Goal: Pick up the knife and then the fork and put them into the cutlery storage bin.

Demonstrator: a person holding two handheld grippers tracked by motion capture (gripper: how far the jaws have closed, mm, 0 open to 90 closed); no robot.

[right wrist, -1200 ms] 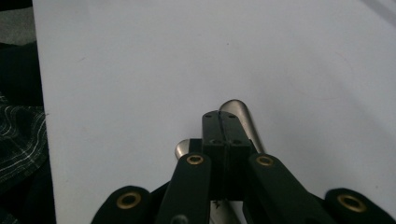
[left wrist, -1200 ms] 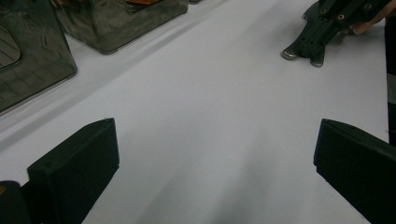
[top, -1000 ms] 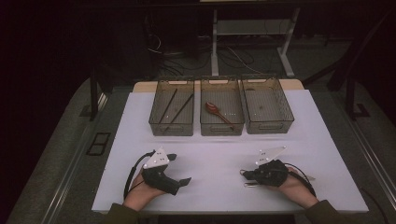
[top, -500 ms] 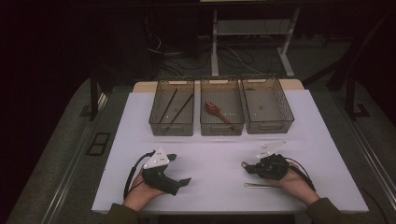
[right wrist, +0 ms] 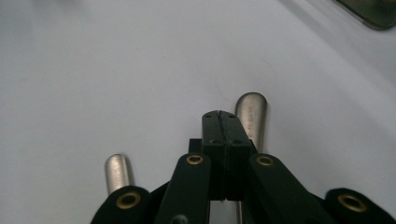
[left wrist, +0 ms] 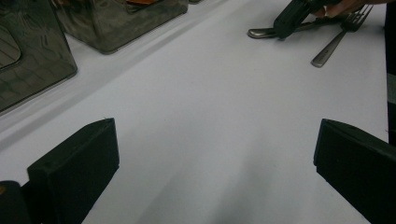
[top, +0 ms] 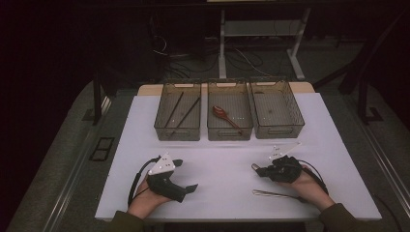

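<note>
My right gripper (top: 256, 168) rests low on the white table (top: 222, 164), pointing left. Its jaws have just been opening slightly, but in the right gripper view (right wrist: 220, 116) they still stand together with nothing between them. A steel utensil handle (right wrist: 251, 114) lies under the right jaw, its rounded end (left wrist: 259, 33) sticking out past the tip. A steel fork (top: 273, 194) lies on the table just nearer the person, and its handle (right wrist: 116, 170) also shows. My left gripper (top: 185, 175) sits at the front left, jaws wide open over bare table.
Three clear bins stand in a row at the back. The left bin (top: 177, 133) holds two dark sticks (top: 186, 112), the middle bin (top: 230, 132) a wooden spoon (top: 222, 114), and the right bin (top: 281, 131) looks bare. The table's front edge runs just behind both hands.
The right hand has shifted slightly away from the person, so the fork near the front edge now shows along its length. The left gripper has not moved.
</note>
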